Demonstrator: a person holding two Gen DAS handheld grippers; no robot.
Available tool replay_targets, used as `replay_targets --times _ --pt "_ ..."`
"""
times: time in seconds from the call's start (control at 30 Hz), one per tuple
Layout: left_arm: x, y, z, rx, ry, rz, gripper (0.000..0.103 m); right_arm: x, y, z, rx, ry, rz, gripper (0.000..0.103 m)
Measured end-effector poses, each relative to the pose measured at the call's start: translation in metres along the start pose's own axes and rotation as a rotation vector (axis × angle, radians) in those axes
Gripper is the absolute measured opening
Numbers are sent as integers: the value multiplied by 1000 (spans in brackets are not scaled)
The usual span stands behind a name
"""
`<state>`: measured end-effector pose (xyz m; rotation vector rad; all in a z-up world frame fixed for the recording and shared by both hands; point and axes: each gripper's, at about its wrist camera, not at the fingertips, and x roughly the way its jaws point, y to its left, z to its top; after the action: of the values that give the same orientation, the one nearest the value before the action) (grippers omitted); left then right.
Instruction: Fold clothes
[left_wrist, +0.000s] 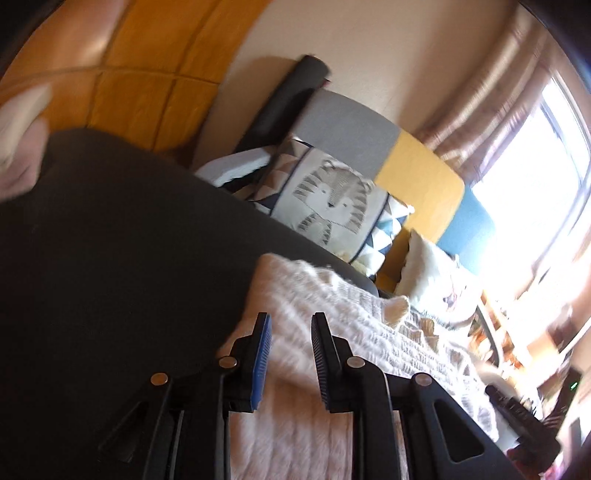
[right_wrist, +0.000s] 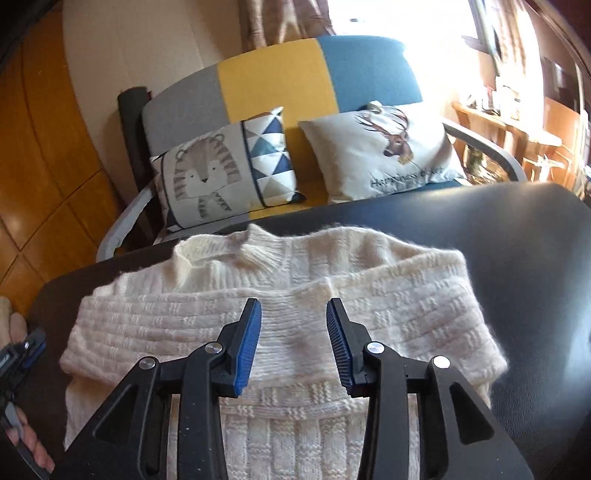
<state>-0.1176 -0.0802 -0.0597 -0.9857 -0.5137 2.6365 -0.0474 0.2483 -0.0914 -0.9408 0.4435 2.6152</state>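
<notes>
A cream knitted sweater (right_wrist: 388, 295) lies flat on the black table (right_wrist: 535, 258), collar toward the sofa and both sleeves folded across the chest. My right gripper (right_wrist: 293, 306) hovers over the folded sleeves, open, with nothing between its blue pads. In the blurred left wrist view the same sweater (left_wrist: 332, 295) lies on the table (left_wrist: 129, 240). My left gripper (left_wrist: 291, 321) stands open above its left edge and holds nothing. The left gripper also shows at the left rim of the right wrist view (right_wrist: 22, 350), with the person's hand (right_wrist: 33, 450) under it.
Behind the table stands a sofa (right_wrist: 269, 74) with a grey, yellow and blue back. On it are a tiger cushion (right_wrist: 207, 177) and a deer cushion (right_wrist: 388, 147). Wooden floor (right_wrist: 44, 166) lies to the left. A bright window and a cluttered shelf (right_wrist: 509, 122) are at the right.
</notes>
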Motion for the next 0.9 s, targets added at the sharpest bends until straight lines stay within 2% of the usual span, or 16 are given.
replay_targets --times 0.17,0.33,0.47,0.63,0.7,0.8,0.9 --pt "52 -39 10 191 91 12 22 27 23 1 -95 67 -13 40" --pt "72 -45 -2 273 120 95 22 49 17 -15 -131 129 -100 40" --pt "83 -17 -8 177 172 67 22 50 9 -24 -121 107 -102 40" --pt "83 -9 -11 134 169 33 22 47 12 -16 -123 129 -98 42" --pt "82 -8 -13 129 163 27 22 36 22 -9 -104 96 -53 42" --pt "82 -4 -13 121 161 21 22 19 53 0 -134 29 85 42" --pt "81 -8 -11 139 158 39 22 26 97 5 -202 48 207 42"
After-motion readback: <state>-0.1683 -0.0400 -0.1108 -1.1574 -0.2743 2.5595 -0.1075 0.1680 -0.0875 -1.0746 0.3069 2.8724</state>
